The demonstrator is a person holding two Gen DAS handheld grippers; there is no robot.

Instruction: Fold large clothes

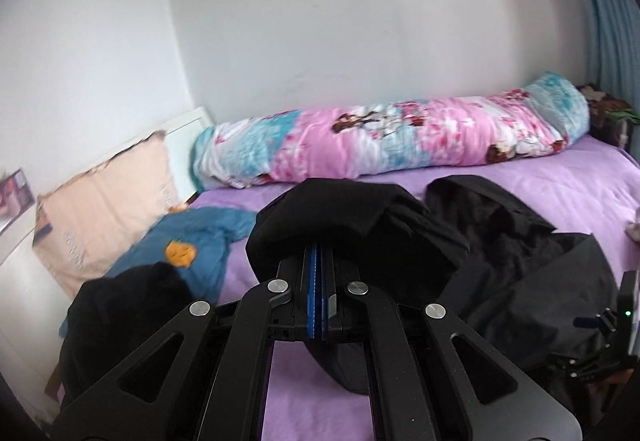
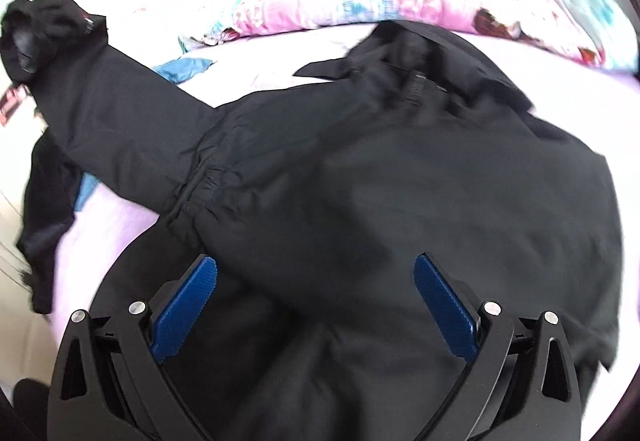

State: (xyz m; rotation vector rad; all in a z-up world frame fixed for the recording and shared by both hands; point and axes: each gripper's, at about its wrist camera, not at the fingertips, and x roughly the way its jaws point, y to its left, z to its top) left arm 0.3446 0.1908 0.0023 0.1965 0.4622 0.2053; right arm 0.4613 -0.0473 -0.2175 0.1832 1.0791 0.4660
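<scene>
We saw the left hand-held gripper (image 1: 319, 261) pressed together on a black sleeve (image 1: 352, 229) whose fabric hid its fingertips, while the right hand-held gripper (image 2: 316, 281) stood spread above the black jacket (image 2: 400, 181) on the purple bed (image 1: 560, 185). Motion blurred the jacket's collar. Around it lay a rolled floral quilt (image 1: 400, 137), a blue garment (image 1: 200, 241) and a peach pillow (image 1: 104, 209).
</scene>
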